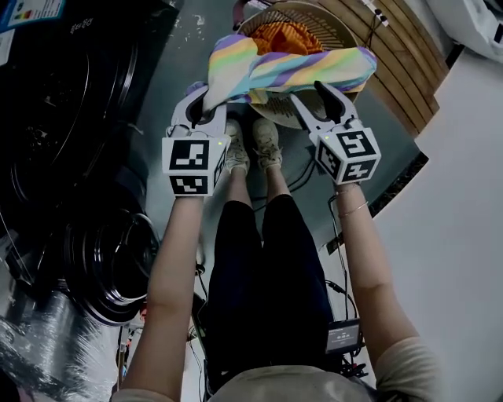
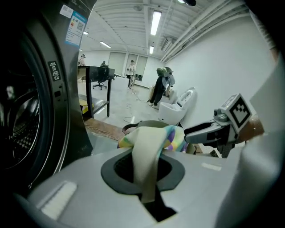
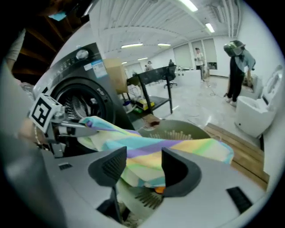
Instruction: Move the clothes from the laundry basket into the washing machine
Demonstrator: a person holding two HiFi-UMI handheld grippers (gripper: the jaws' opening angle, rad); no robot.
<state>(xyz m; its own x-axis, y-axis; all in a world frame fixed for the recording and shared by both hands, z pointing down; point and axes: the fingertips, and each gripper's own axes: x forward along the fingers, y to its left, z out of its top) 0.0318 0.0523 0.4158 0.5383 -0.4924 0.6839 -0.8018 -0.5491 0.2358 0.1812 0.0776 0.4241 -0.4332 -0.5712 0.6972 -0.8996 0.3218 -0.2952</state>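
**Rainbow cloth is out of the basket, drum comes next**

Rainbow-striped cloth (image 1: pixel 291 67) hangs stretched across the upper middle of the head view. It is just above the laundry basket (image 1: pixel 339 22), where an orange garment (image 1: pixel 287 35) lies inside. My left gripper (image 1: pixel 206 106) is clamped on the cloth's left end, and its own view shows pale fabric pinched between the closed jaws. My right gripper (image 1: pixel 328 98) sits just below the cloth's right part in the frame, jaws apart. Fabric shows between them, but the pads do not press on it.

I judge the step in hand to be carrying this piece to the washing machine (image 1: pixel 71 118), the dark bulk filling the left of the frame. To do it well, I should trust the left pinch and lift until the loose right end clears the basket rim. Then I can swing left toward the drum opening. That trailing end could snag or drag, so a second pinch with the right jaws would gather it.

Both my forearms reach up the frame from the bottom, roughly parallel, with the grippers tilted downward. The left one is at centre-left and the right one at centre-right, either side of my shoes (image 1: pixel 266 143).
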